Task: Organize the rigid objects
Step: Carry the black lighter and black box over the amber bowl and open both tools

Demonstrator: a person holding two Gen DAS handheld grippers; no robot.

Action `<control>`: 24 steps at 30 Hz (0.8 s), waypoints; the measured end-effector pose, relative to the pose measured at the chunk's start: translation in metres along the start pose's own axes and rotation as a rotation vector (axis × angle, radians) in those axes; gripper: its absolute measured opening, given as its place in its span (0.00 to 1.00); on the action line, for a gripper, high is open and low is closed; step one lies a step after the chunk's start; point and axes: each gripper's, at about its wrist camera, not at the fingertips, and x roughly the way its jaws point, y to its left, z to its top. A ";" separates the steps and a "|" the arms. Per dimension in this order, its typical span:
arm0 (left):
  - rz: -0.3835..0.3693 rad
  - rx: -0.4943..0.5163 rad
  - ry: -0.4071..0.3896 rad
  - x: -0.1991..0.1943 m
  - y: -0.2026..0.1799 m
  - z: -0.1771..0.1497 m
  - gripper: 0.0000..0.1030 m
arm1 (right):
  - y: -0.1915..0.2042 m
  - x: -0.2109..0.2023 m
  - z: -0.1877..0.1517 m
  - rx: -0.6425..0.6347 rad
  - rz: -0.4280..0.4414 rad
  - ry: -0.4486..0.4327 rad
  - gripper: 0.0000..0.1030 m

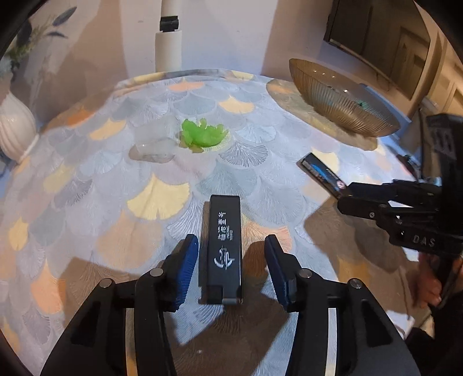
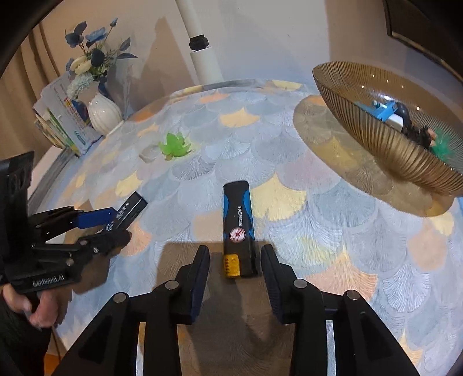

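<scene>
1. Left wrist view: left gripper (image 1: 231,254) released, pads straddling the black lighter (image 1: 225,248) on the table (image 1: 86,202); long axis runs near-far along the fingers.
2. Right gripper (image 2: 235,266) also released around the blue lighter (image 2: 238,225), yellow end near, same near-far axis.
3. Gold bowl (image 2: 376,138) lies far right, nearer the right hand.

Tabletop (image 2: 332,231) under a cloth of fan-shaped leaves in grey, yellow and orange. At far left, white ribbed vase (image 2: 104,111) with blue and cream flowers (image 2: 91,57), touching leaning booklets (image 2: 62,121). Behind the far edge, white post (image 1: 168,46) with black collar (image 1: 169,24). Dark-framed panel (image 1: 376,40) on the wall.
</scene>
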 end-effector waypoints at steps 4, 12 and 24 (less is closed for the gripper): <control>0.046 0.026 -0.020 0.001 -0.006 -0.002 0.30 | 0.018 0.007 0.000 -0.070 -0.112 -0.015 0.32; -0.023 0.052 -0.116 -0.028 -0.019 0.001 0.21 | 0.040 -0.005 -0.004 -0.114 -0.038 -0.038 0.22; -0.040 0.065 -0.350 -0.083 -0.063 0.093 0.21 | -0.014 -0.120 0.031 0.015 -0.154 -0.278 0.22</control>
